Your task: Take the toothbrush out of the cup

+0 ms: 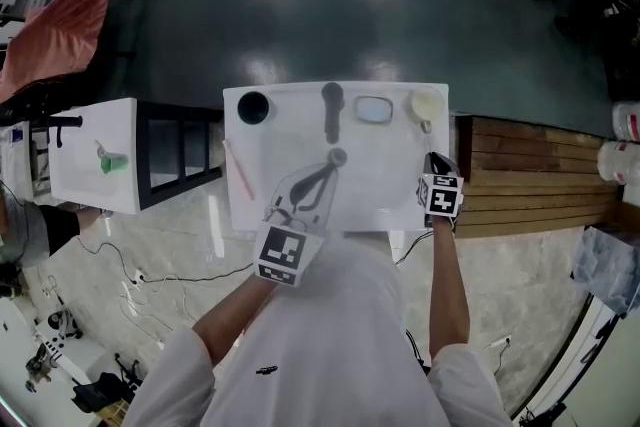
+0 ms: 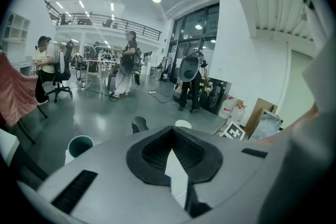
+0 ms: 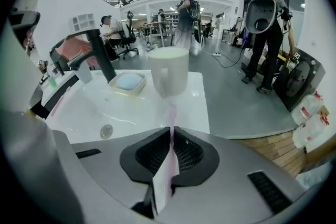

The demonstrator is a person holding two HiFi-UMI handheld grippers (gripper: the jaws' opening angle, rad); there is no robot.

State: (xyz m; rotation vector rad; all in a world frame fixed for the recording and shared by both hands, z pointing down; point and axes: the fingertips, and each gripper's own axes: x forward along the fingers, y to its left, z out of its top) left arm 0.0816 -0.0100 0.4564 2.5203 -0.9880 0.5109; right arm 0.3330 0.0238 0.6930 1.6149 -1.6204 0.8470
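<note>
The toothbrush (image 3: 170,113) is gripped by the right gripper's (image 3: 171,132) jaws near the cup (image 3: 168,70), apparently already withdrawn, while the left gripper's (image 2: 171,132) jaws are kept closed, empty.

White washbasin (image 1: 380,187) with a black tap (image 1: 332,115) and a round drain (image 1: 337,156), pale blue soap dish (image 1: 373,109) just beside the tap, wooden decking (image 1: 530,175) at right, white cabinet (image 1: 80,185) at left, red cloth (image 1: 60,25) beyond it.
</note>
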